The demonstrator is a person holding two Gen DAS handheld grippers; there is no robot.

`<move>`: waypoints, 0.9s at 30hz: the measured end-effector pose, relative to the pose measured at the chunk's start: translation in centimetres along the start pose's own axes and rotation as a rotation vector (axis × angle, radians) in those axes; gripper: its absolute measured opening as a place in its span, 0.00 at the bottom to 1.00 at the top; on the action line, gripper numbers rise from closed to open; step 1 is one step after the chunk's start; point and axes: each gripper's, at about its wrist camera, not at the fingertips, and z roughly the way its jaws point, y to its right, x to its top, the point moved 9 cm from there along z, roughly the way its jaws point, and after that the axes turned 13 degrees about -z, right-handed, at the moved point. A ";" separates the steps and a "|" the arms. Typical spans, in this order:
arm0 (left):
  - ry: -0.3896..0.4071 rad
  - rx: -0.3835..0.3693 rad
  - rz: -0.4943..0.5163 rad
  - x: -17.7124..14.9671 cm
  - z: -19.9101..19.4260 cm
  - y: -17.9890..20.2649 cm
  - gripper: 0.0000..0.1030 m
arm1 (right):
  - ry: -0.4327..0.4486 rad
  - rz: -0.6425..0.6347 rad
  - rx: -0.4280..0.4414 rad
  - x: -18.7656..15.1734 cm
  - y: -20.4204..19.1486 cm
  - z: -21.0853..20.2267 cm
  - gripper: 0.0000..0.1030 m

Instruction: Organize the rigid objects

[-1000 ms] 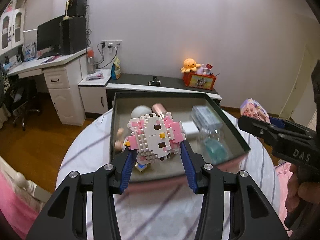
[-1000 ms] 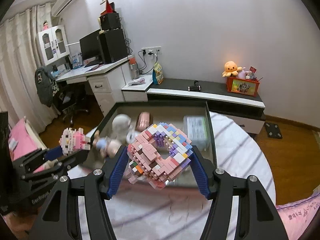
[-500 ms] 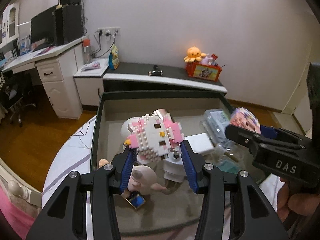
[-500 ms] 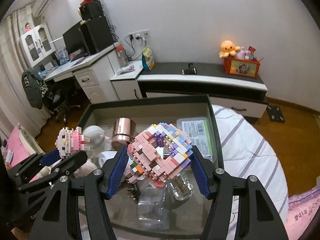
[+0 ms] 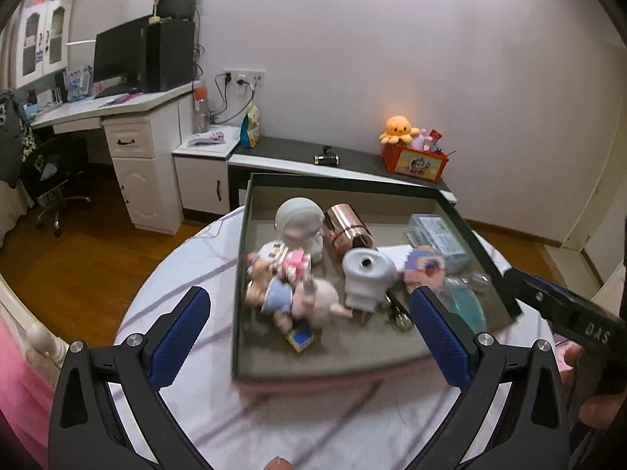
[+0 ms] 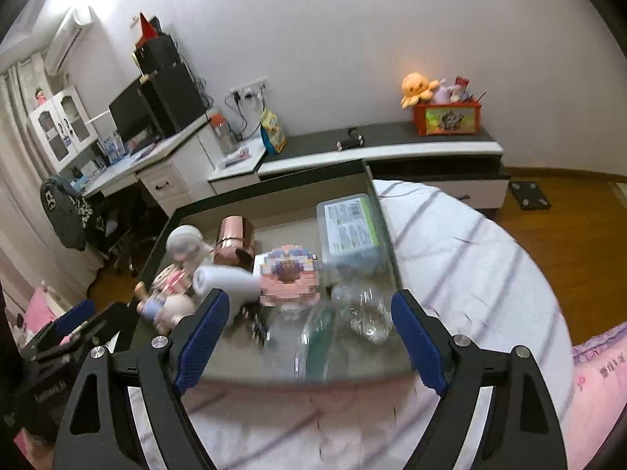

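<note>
Both tongs over the near edge of a dark tray [image 5: 476, 231] on a round bench [image 5: 188, 270] with a striped cloth.

Left tongs [image 5: 309, 325]: jaws have just been opening, now spread wide, nothing gripped; the toys lie in the tray beyond the pads, not touching them. The pink-and-white brick figure [image 5: 284, 260] lies in the tray's left part, on top of a soft doll in blue [image 5: 280, 295] and just in front of a white round-headed figurine [image 5: 299, 221].

Right tongs [image 6: 309, 331]: jaws have just been opening, now wide apart, pads clear of everything. The pink-and-purple brick ring [image 6: 290, 274] sits in the tray middle, beside a white plug adapter [image 6: 225, 282] and in front of a copper cup [image 6: 235, 241] lying on its side. Clear plastic box with green label [image 6: 348, 227] at the tray's right wall. Clear glass items [image 6: 364, 309] near the front, blurred, can't tell exactly what.

Right tongs also seen from the left view at right edge, held by a hand [image 5: 599, 407].
</note>
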 end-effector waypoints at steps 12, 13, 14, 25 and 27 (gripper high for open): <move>0.076 0.026 -0.014 -4.4 -9.2 -1.2 1.00 | 0.074 -0.025 -0.146 -7.0 -0.2 -9.4 0.84; 0.079 0.030 -0.019 -4.7 -9.6 -1.3 1.00 | 0.074 -0.028 -0.160 -7.4 -0.3 -9.9 0.84; 0.081 0.029 -0.023 -5.3 -10.1 -1.4 1.00 | 0.079 -0.027 -0.166 -7.7 -0.4 -10.4 0.84; 0.086 0.053 -0.025 -9.1 -12.5 -1.9 1.00 | 0.098 -0.020 -0.130 -10.4 -3.0 -12.0 0.84; 0.089 0.052 -0.018 -9.5 -12.8 -1.8 1.00 | 0.098 -0.035 -0.124 -10.6 -3.7 -11.9 0.84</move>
